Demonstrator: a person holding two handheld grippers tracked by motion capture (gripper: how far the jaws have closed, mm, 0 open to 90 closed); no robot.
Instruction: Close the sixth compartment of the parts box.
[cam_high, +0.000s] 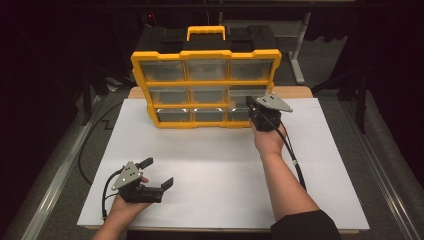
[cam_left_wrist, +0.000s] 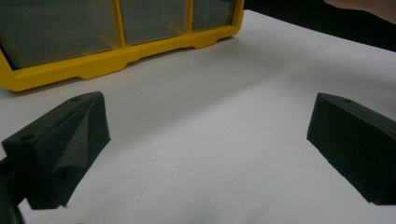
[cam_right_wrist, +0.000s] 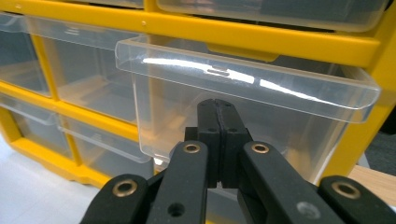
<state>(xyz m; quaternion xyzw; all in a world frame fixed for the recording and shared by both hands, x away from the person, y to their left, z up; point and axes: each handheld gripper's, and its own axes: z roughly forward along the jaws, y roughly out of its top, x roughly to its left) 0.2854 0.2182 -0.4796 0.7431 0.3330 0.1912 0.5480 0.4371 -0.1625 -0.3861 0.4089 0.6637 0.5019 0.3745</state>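
— Closest to the lens: right gripper (cam_right_wrist: 218, 140), jaws pressed flat together with nothing between them, tips against the front wall of a clear drawer (cam_right_wrist: 243, 98).

— Which drawer?

— Middle row, right-hand end of the yellow organizer (cam_high: 206, 54). Sticks out of its slot, well proud of the closed neighbours. Organizer stands upright at the far edge of the table (cam_high: 215, 165).

— And the other side?

— Left gripper (cam_high: 156, 172) near the front left corner, jaws spread wide, holding nothing, well apart from the organizer.

— Risks from here?

— Probably a push meant to seat the drawer. Off-centre pressure could skew it and jam it in the slot. Smooth plastic could let closed tips slide off. Hard shove might tip or shift the unbraced organizer backward.
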